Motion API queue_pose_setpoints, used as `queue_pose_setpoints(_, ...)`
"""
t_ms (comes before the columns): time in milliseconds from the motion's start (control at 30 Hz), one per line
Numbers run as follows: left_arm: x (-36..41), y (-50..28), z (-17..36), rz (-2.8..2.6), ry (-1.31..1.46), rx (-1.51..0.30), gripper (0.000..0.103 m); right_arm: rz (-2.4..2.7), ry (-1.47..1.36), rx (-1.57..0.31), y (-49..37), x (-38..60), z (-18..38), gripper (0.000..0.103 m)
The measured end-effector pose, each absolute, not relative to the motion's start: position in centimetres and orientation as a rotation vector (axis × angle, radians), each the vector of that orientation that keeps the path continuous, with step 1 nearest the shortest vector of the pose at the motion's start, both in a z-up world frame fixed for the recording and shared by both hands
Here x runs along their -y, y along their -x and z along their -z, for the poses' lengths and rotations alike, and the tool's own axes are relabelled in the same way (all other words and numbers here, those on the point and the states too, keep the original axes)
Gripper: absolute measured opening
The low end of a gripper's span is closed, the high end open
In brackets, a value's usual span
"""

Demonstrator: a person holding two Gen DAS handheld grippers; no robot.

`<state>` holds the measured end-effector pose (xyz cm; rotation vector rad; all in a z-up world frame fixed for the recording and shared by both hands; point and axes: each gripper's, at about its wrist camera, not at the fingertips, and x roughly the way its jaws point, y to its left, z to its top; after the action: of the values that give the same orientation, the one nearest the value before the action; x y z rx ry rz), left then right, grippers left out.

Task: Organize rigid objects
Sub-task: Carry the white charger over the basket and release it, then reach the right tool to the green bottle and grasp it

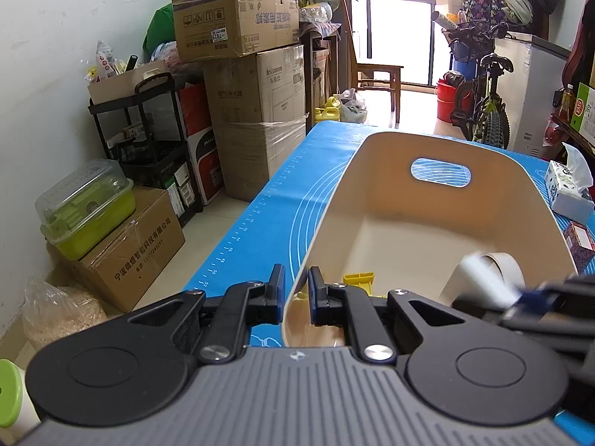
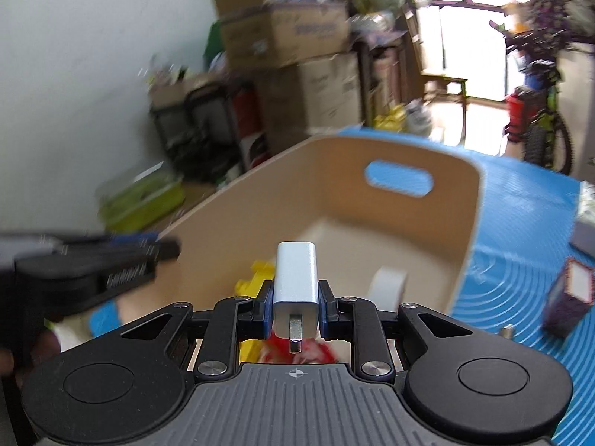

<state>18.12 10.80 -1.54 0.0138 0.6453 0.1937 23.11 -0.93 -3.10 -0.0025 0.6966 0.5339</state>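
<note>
A cream plastic bin (image 1: 438, 200) with a handle slot stands on the blue mat (image 1: 267, 215). My left gripper (image 1: 296, 293) straddles the bin's near left wall, jaws nearly closed on the rim. My right gripper (image 2: 296, 306) is shut on a white plug adapter (image 2: 296, 282), held over the bin (image 2: 334, 186). In the bin lie a yellow block (image 1: 359, 280), a tape roll (image 2: 386, 282) and something red (image 2: 316, 351). The right gripper (image 1: 528, 299) shows blurred in the left wrist view, with the adapter (image 1: 479, 275).
A tissue box (image 1: 569, 189) and a small patterned box (image 2: 569, 297) sit on the mat right of the bin. Stacked cardboard boxes (image 1: 256, 74), a black shelf cart (image 1: 148, 141) and a bicycle (image 1: 487, 104) stand beyond the table.
</note>
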Motion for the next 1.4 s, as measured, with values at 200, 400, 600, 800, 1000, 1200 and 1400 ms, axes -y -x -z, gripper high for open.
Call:
queue_pose_setpoints(200, -10.8, -18.1, 1.5, -0.193, -0.014, -0.644, 0.015, -0.573, 0.078, -0.739, -22.5, -0.4, 3.8, 0.033)
queue_pose_setpoints(400, -11.0, -18.2, 1.5, -0.191, -0.010, -0.645, 0.015, -0.578, 0.021, -0.717, -22.4, 1.1, 3.3, 0.049)
queue_pose_setpoints(600, -11.0, -18.2, 1.5, -0.192, -0.008, -0.645, 0.015, -0.545, -0.059, -0.658, -22.5, 3.1, 1.5, 0.053)
queue_pose_setpoints(800, -11.3, -18.2, 1.4, -0.194, -0.004, -0.646, 0.015, -0.446, -0.151, -0.599, -22.8, 7.4, -0.1, 0.059)
queue_pose_setpoints(1000, -11.4, -18.2, 1.3, -0.195, -0.002, -0.647, 0.015, -0.351, -0.227, -0.601, -23.9, 11.7, -0.1, 0.060)
queue_pose_setpoints(1200, -11.4, -18.2, 1.3, -0.195, 0.000, -0.649, 0.015, -0.259, -0.244, -0.636, -24.9, 13.8, 1.6, 0.060)
queue_pose_setpoints(1400, -11.4, -18.2, 1.3, -0.196, 0.002, -0.648, 0.015, -0.207, -0.180, -0.678, -25.7, 14.1, 3.5, 0.060)
